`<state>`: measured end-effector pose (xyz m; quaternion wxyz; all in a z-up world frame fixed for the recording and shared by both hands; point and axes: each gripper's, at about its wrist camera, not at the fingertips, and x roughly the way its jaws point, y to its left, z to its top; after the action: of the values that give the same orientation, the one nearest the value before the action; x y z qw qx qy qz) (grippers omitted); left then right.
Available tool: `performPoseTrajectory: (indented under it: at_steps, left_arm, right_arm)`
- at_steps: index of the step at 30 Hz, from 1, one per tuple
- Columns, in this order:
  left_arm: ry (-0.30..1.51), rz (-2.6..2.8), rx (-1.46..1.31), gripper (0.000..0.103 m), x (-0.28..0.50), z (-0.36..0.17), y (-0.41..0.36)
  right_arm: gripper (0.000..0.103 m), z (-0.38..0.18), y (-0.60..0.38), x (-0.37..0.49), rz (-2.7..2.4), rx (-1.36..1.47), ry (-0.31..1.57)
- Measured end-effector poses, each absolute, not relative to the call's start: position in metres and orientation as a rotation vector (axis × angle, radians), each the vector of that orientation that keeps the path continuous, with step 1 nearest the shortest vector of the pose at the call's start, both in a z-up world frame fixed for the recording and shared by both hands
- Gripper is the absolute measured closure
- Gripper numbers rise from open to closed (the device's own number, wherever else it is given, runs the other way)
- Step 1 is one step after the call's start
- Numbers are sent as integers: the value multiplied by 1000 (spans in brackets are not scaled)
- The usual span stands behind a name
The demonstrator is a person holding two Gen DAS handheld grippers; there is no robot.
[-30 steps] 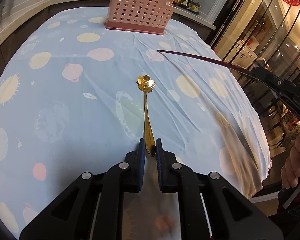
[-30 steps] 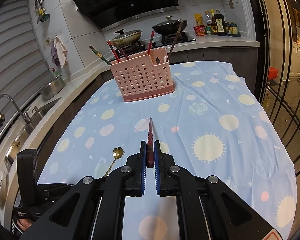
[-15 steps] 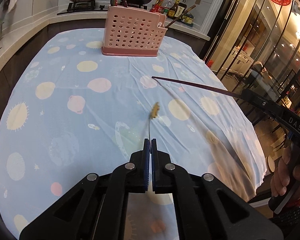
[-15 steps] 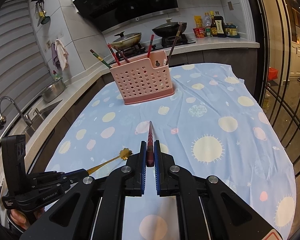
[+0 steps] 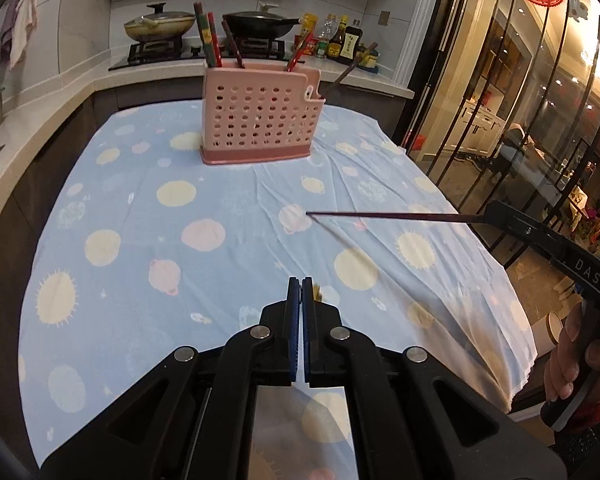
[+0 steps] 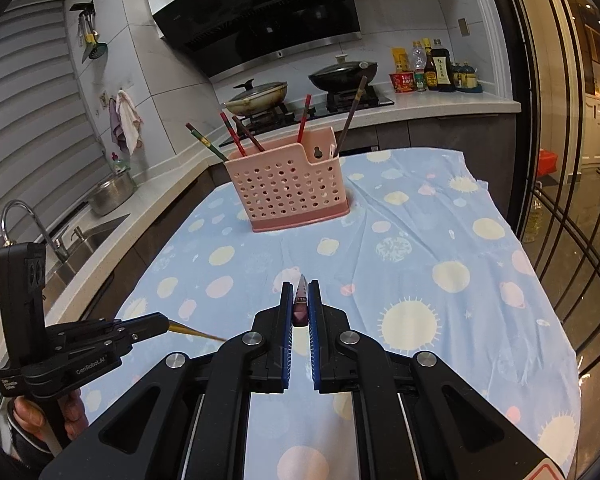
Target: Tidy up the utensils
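Holding a dark red chopstick between its blue-lined fingers, the right hand-held gripper is hovering above the cloth-covered counter; in the left wrist view that chopstick is reaching out level from the gripper toward the middle of the counter, its tip clear of the cloth. The left hand-held gripper is pinching a slim gold spoon, of which only a small gold bit is showing just beside its right finger in its own view. From the right wrist view the gold handle is sticking out sideways from the left gripper, tilting slightly downward, and its far end is passing behind the right gripper's body. Both pairs of jaws are standing narrow, each closed on its utensil.

Farther back, a pink perforated utensil holder is sitting upright on the blue spotted tablecloth, well apart from both grippers. Several chopsticks are leaning inside it at different angles, some in the left part and one dark one in the right part. Behind the holder, two lidded pans are resting on a stove, with sauce bottles to the right and a sink with a faucet along the left wall.
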<state>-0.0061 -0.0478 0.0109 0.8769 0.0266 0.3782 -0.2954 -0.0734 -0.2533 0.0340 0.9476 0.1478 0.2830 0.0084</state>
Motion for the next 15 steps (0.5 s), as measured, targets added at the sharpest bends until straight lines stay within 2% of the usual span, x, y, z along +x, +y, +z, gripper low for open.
performPoseTrajectory:
  at_steps: [15]
  left_arm:
    - [525, -606, 114, 102, 55, 117, -77]
  right_arm:
    - [96, 131, -266, -12, 47, 217, 379]
